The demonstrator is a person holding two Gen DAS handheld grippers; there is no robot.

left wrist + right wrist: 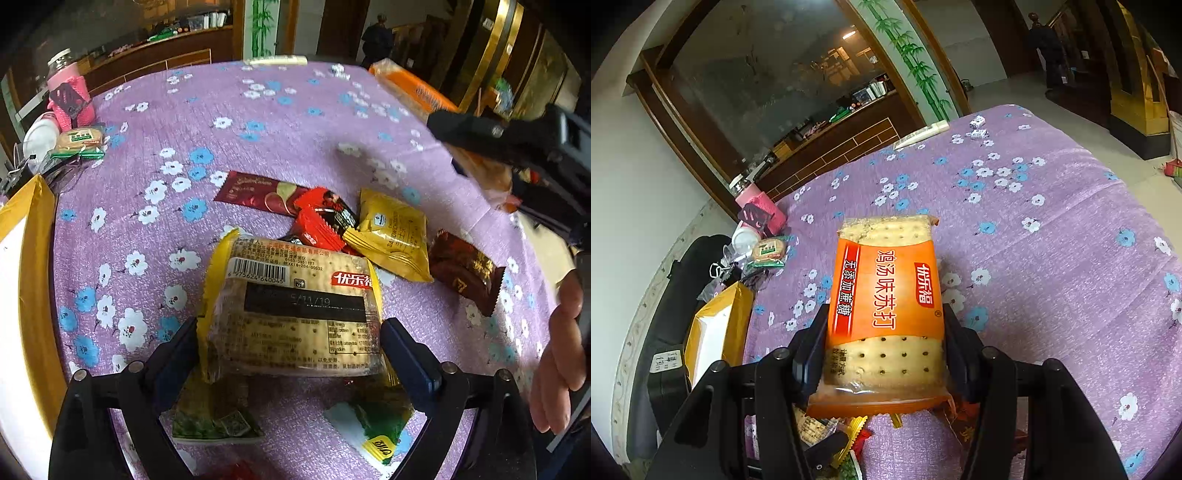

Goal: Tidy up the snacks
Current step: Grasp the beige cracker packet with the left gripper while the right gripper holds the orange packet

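left gripper (291, 343) spread wide around a yellow-edged clear packet of soda crackers (295, 310), pads just clear of its sides, packet lying on the purple flowered tabletop (258, 122) among red, yellow and brown snack sachets. right gripper (882, 350) clamped on an orange cracker packet (886, 295), lifted above the tabletop.

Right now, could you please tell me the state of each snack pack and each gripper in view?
Left gripper: jaws wide, either side of the yellow cracker pack, pads apparently clear of it.
Yellow cracker pack: sealed, back face up, between the jaws.
Right gripper: shut on the orange cracker pack.
Orange cracker pack: sealed, held above the table.
Red snack packet: sealed, lying in the pile.
Brown packet: sealed, lying flat.
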